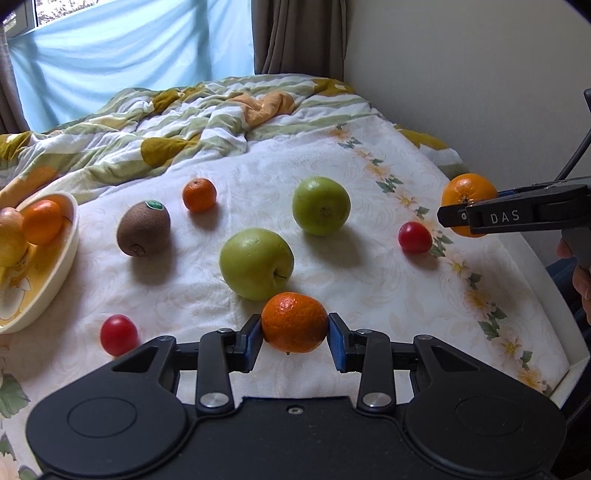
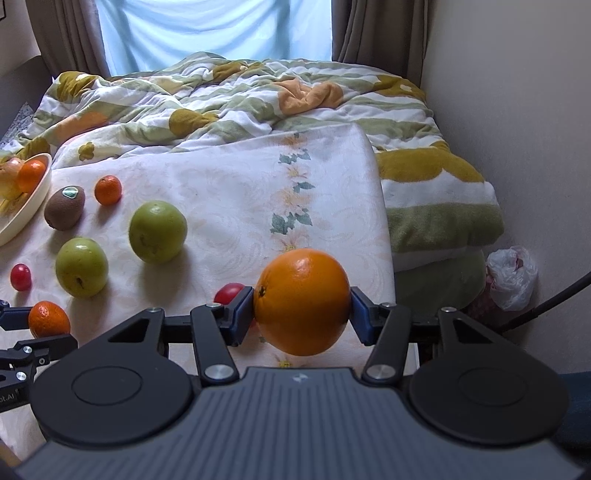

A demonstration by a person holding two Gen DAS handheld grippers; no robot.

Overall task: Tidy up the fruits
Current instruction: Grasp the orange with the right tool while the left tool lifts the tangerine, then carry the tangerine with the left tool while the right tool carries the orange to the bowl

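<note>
Both claws carry fruit above the bed.

Largest, the orange sits pinched in my right claw, lifted over the sheet's near edge; my left claw pinches a mandarin. Two green apples, a kiwi, another mandarin and two red tomatoes lie on the sheet beside the cream bowl.

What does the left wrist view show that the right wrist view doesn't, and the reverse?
Only the left wrist view: a window frame corner and the person's hand. Only the right wrist view: a white plastic bag by the wall. Both: the left gripper shut on a mandarin, the right gripper on the orange, two green apples, kiwi, bowl.
</note>
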